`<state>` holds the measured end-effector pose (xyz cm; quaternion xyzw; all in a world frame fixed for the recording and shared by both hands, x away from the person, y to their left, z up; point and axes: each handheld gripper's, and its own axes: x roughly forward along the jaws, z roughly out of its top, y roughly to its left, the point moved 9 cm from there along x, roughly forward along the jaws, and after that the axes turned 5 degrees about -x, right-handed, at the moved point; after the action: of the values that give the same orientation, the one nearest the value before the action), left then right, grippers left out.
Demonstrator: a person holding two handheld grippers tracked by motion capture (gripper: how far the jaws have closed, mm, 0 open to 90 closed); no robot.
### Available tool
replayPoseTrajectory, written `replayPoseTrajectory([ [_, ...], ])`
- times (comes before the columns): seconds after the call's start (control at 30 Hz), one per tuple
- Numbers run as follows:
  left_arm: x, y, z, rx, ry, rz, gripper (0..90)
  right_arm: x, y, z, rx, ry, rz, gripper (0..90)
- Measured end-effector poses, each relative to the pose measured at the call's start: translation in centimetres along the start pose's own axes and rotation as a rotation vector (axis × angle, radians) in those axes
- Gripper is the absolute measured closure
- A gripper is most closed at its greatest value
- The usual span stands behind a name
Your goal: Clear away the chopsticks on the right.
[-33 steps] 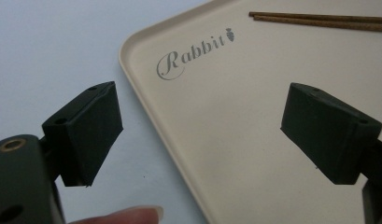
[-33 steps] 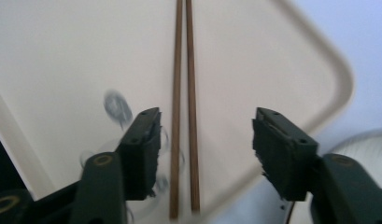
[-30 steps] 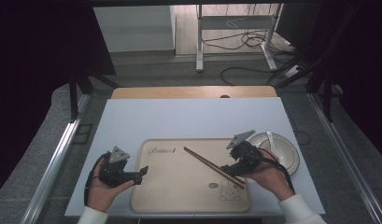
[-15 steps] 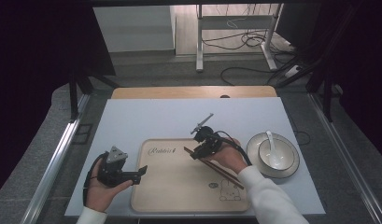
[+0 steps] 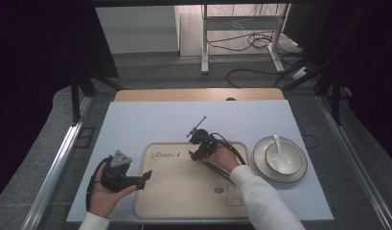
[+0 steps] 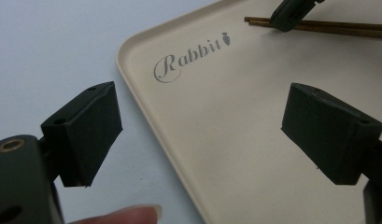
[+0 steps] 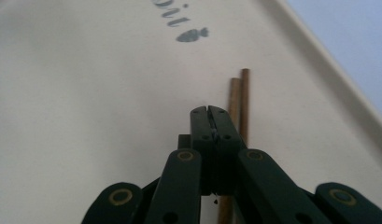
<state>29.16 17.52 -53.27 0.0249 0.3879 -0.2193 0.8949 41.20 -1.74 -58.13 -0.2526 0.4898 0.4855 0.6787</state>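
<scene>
A pair of brown chopsticks (image 5: 217, 171) lies slantwise on the beige tray (image 5: 184, 201) printed "Rabbit". My right gripper (image 5: 194, 155) is shut, its jaws pressed together with nothing between them. In the right gripper view its tips (image 7: 209, 112) rest right beside the chopsticks (image 7: 240, 93), near their far end. My left gripper (image 5: 143, 178) is held at the tray's left edge. In the left gripper view it (image 6: 207, 135) is open wide, with nothing between its jaws; one jaw hangs over the table, the other over the tray (image 6: 235, 116). The chopsticks (image 6: 338, 28) lie at the top of that view.
A grey bowl (image 5: 292, 170) with a white spoon (image 5: 279, 148) in it stands on the pale blue table (image 5: 150, 124), just right of the tray. Dark curtains flank the table, and cables lie on the floor beyond it.
My right gripper has moved left from beside the bowl to the chopsticks' far end on the tray. The left gripper has stayed where it was.
</scene>
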Motion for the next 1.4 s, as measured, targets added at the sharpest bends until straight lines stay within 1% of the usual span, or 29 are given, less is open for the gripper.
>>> replayPoseTrajectory([
  [0.17,-0.1,0.1,0.0,-0.002,-0.001,0.002,12.1,0.0,-0.9,-0.1,0.019,-0.002,-0.020,89.5],
  [0.23,-0.1,0.2,0.0,-0.003,-0.001,0.002,12.1,-0.1,-1.3,-0.2,0.029,-0.001,-0.036,89.4],
  [0.27,0.0,0.2,-0.1,-0.002,0.000,0.003,12.1,-0.1,-1.3,-0.3,0.035,-0.001,-0.033,89.4],
  [0.33,0.0,0.2,-0.1,-0.001,0.000,0.003,12.1,-0.1,-1.0,-0.2,0.036,-0.013,-0.015,89.4],
  [0.4,0.0,0.2,0.0,0.000,0.002,0.003,12.1,0.1,-0.6,0.0,0.019,-0.008,-0.018,89.4],
  [0.47,0.0,0.2,0.0,0.000,0.000,0.003,12.1,0.3,-0.6,0.0,0.013,-0.001,-0.026,89.4],
  [0.5,-0.1,0.2,0.0,0.000,-0.001,0.003,12.1,0.4,-0.8,-0.1,0.018,0.009,-0.042,89.4],
  [0.57,-0.1,0.2,0.0,0.000,-0.001,0.003,12.1,0.2,-1.4,-0.2,0.045,0.004,-0.060,89.4],
  [0.63,-0.1,0.2,-0.1,-0.001,0.000,0.005,12.1,-0.2,-2.3,-0.6,0.064,0.012,-0.099,89.4],
  [0.73,-0.1,0.3,-0.1,-0.002,0.000,0.006,12.1,-0.8,-3.6,-1.3,0.100,0.028,-0.141,89.5],
  [0.83,-0.1,0.3,-0.1,-0.003,0.000,0.006,12.2,-1.4,-4.4,-2.1,0.135,0.035,-0.159,89.4],
  [0.93,-0.1,0.3,-0.1,-0.001,0.001,0.005,12.1,-2.1,-5.3,-3.1,0.152,0.048,-0.198,89.5],
  [1.23,0.0,0.2,-0.1,0.002,0.005,0.003,12.1,-4.3,-7.4,-6.8,0.229,0.117,-0.300,89.5],
  [1.3,0.0,0.2,-0.1,0.003,0.005,0.004,12.1,-4.6,-7.8,-7.3,0.247,0.121,-0.318,89.5],
  [1.4,0.0,0.2,-0.1,0.004,0.006,0.004,12.1,-5.0,-8.3,-8.0,0.255,0.139,-0.348,89.5],
])
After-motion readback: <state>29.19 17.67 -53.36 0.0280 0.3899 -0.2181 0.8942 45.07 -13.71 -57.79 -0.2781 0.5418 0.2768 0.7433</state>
